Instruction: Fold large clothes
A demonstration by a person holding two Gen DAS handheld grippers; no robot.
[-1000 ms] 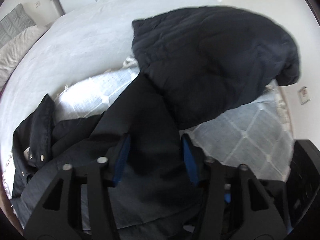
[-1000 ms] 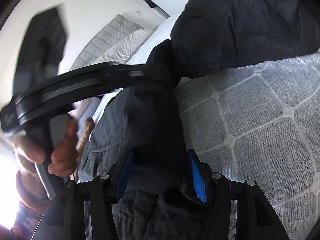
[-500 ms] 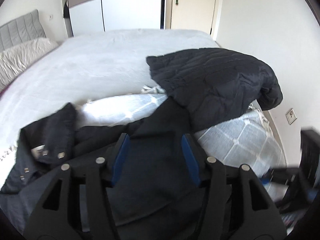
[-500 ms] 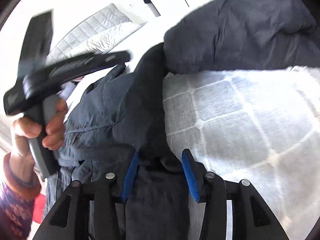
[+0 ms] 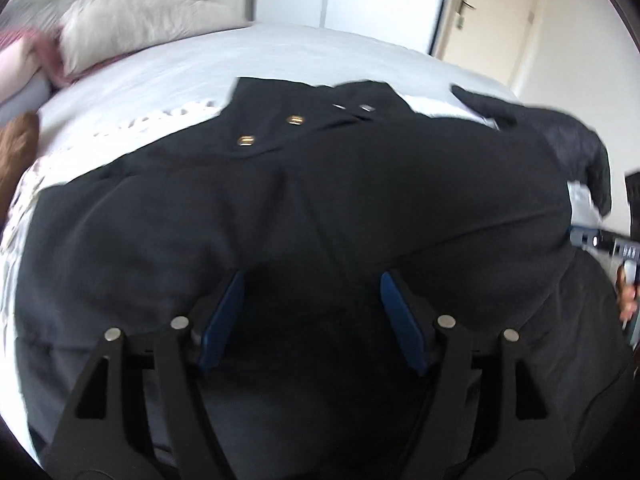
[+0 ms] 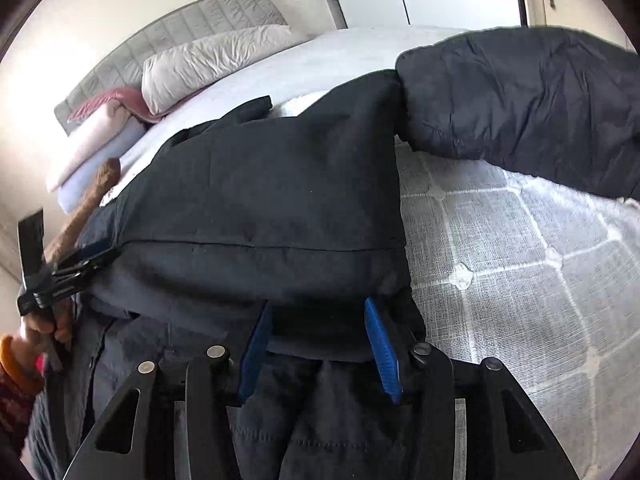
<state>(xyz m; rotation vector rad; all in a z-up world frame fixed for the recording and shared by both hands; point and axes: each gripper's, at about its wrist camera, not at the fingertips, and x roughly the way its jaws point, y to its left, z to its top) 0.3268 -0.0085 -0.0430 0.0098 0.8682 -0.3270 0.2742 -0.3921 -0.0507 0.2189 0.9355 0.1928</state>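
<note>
A large black coat (image 5: 320,184) with brass snap buttons lies spread across the bed, its near edge lifted. My left gripper (image 5: 312,304) is shut on the coat's near edge, cloth bunched between the blue pads. In the right wrist view the same coat (image 6: 272,184) is stretched flat, and my right gripper (image 6: 316,332) is shut on its right near corner. The left gripper (image 6: 68,268) shows at the far left of that view, holding the other corner. A second dark quilted jacket (image 6: 520,112) lies folded beyond the coat on the right.
The bed has a grey sheet (image 5: 280,56) and a white diamond-patterned blanket (image 6: 520,260) under the clothes. Pillows (image 6: 208,60) and folded bedding (image 6: 92,136) sit at the headboard. A wardrobe and a door (image 5: 492,12) stand behind the bed.
Both grippers have pulled the coat's edge out and apart, so the coat has gone from a crumpled heap to a wide, flat spread. The left view has swung left toward the pillows.
</note>
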